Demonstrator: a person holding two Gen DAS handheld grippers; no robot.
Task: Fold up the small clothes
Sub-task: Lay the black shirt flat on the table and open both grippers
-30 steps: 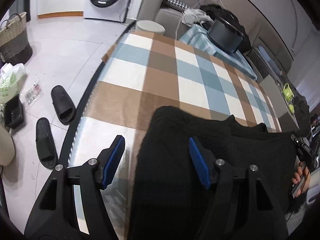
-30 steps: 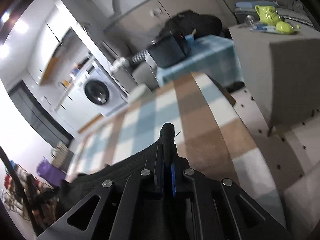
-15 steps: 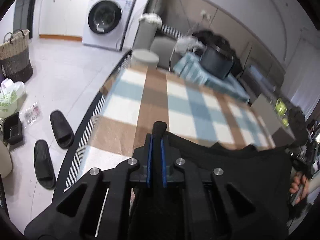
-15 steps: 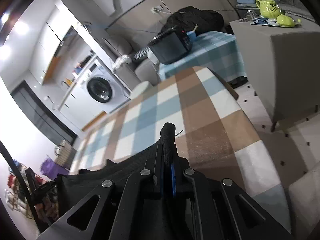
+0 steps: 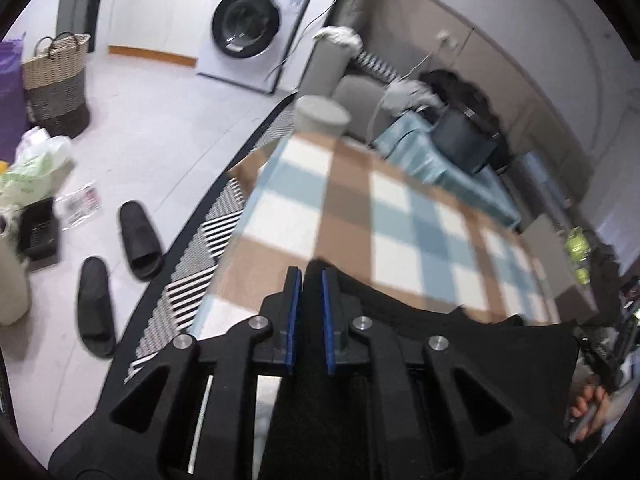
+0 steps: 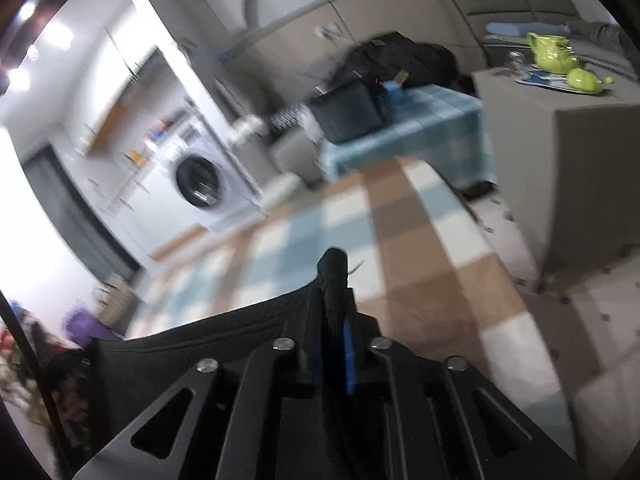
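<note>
A black garment hangs stretched between my two grippers above a table covered in a brown, blue and white checked cloth. My left gripper has one corner of the garment pinched between its blue pads, and its jaws are opening slightly. In the right wrist view, my right gripper clamps a bunched edge of the same garment, which pokes out past the fingertips. Its jaws are also starting to open. A hand on the right gripper shows at the far right of the left wrist view.
Two black slippers, a striped rug and a woven basket lie on the floor to the left. A washing machine stands behind. Past the table are a grey stool, a black bag and a green teapot.
My left gripper went from open over the flat garment to shut on its edge, then lifted it off the table. My right gripper has kept its hold throughout.
</note>
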